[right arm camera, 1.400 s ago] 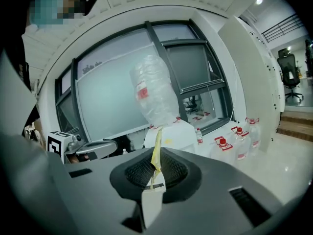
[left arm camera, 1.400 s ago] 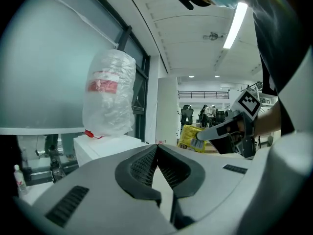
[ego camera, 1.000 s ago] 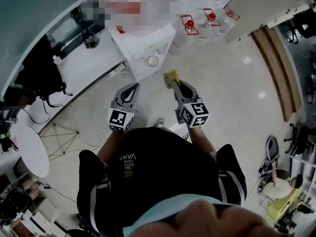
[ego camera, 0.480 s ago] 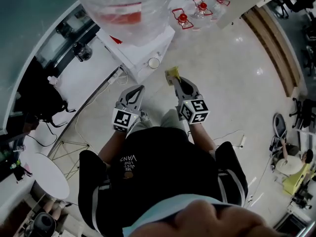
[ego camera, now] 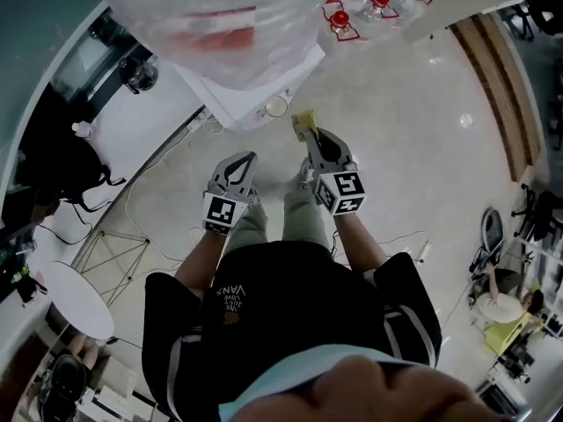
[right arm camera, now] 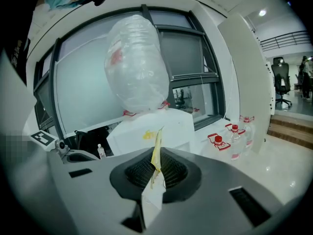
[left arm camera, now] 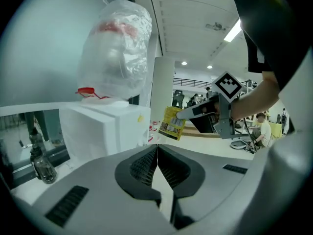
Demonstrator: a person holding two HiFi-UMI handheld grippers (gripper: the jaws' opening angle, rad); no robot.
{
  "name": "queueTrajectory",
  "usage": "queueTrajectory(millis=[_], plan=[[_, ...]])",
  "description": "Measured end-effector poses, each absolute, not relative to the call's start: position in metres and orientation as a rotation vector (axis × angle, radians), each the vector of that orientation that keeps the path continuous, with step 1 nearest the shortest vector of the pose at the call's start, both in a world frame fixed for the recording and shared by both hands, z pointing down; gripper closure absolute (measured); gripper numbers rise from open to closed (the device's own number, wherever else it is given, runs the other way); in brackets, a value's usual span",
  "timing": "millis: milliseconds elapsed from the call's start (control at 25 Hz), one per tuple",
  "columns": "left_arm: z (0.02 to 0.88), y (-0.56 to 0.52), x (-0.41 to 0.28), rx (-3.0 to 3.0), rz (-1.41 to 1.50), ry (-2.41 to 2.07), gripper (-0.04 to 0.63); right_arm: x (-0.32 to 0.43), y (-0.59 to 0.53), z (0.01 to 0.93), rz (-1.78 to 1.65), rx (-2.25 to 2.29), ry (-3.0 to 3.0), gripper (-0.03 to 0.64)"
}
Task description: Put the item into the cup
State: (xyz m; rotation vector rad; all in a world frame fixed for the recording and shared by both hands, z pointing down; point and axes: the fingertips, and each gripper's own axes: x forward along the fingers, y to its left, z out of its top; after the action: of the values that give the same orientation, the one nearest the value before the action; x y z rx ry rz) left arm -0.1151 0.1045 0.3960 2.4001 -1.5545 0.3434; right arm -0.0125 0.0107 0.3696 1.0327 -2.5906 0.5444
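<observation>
Yellow packet [ego camera: 304,123], clamped in the right gripper [ego camera: 309,136], has drawn nearer the cup [ego camera: 276,105] at the near corner of the white stand [ego camera: 233,99], so the drop looks close; the left gripper [ego camera: 245,159] hangs clenched, empty. Only the head view shows the cup; the left gripper view shows the packet's printed face.

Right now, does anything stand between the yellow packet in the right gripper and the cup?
Nothing visible does. The right gripper is shut on the yellow packet; only bare floor shows between it and the cup on the white dispenser.
</observation>
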Motion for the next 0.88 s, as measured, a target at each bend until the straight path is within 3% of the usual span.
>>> queueTrajectory(millis=[880], plan=[[0.587,0.028,-0.086,2.215,0.427,-1.581,0.572,-0.033,-0.053,0.53,0.452,0.847,-2.627,0.564]])
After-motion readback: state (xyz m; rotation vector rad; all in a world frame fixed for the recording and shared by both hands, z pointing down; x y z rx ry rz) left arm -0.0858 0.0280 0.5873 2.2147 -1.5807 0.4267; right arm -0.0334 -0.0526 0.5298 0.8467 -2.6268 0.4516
